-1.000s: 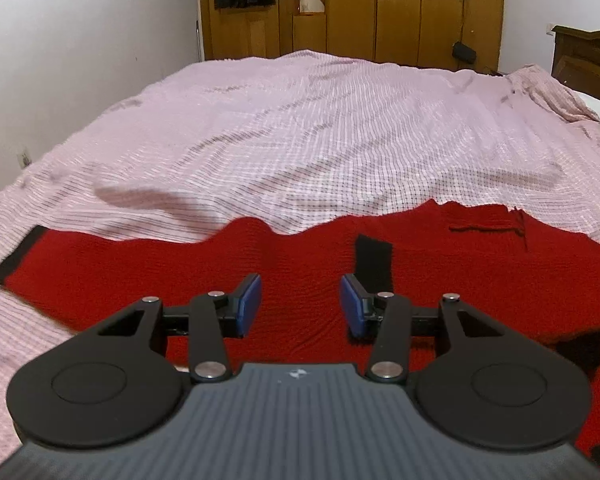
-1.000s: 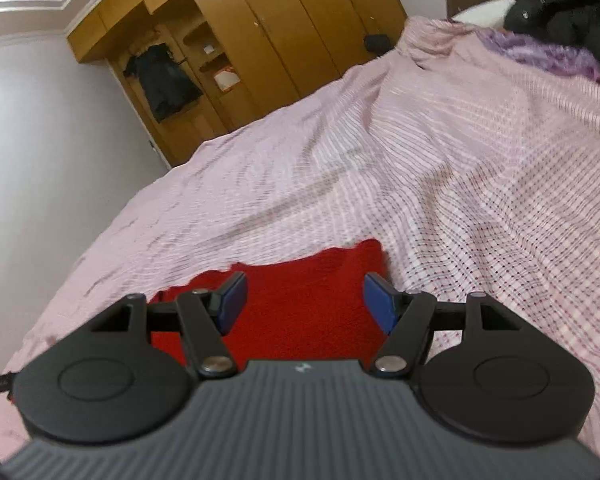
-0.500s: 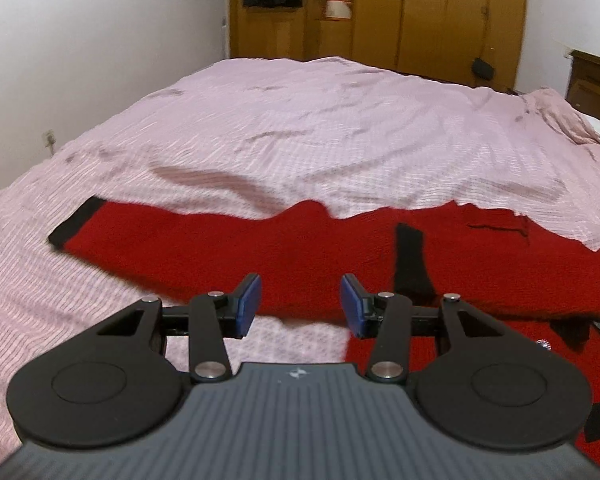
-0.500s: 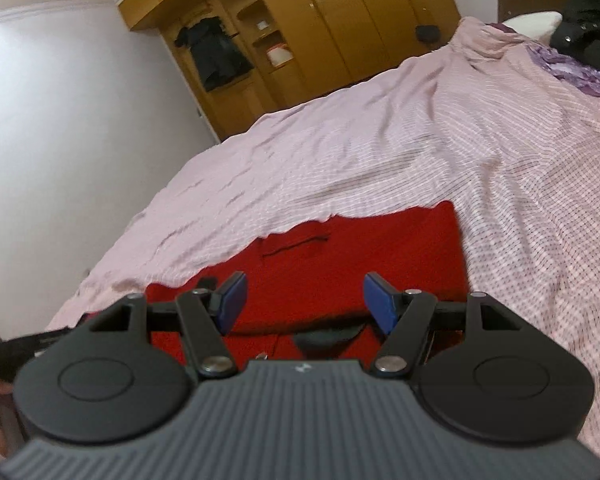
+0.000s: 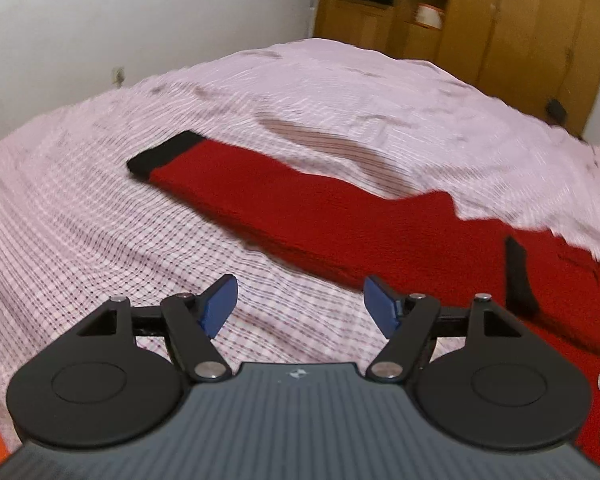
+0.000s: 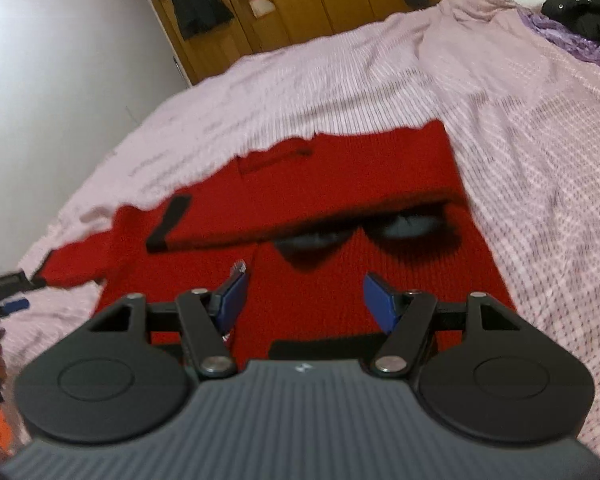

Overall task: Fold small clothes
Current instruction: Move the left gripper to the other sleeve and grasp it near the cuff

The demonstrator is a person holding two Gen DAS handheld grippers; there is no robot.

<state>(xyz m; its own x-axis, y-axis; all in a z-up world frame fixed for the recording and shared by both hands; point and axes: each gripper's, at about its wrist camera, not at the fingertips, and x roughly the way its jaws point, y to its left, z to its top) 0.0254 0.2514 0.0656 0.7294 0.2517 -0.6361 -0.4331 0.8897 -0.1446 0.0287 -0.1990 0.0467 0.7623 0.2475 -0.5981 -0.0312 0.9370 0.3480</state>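
Over the bedsheet [image 5: 100, 240], left tongs [image 5: 300, 304] just widened, empty.

The left black two-finger gripper with blue pads [image 5: 300, 304], its jaws just widened, and the matching right gripper [image 6: 304, 300] are held open and empty, angled downward.

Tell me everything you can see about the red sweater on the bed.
The red sweater is a knit, ribbed-looking garment with black trim. It lies flat on the pink checked bedspread. One long sleeve stretches out to the side and ends in a black cuff. The other sleeve is folded across the body, its black cuff resting on the red. A dark neckline opening shows under that fold. Neither gripper touches it: the left gripper hovers open over the bedspread, the right gripper open above the body.
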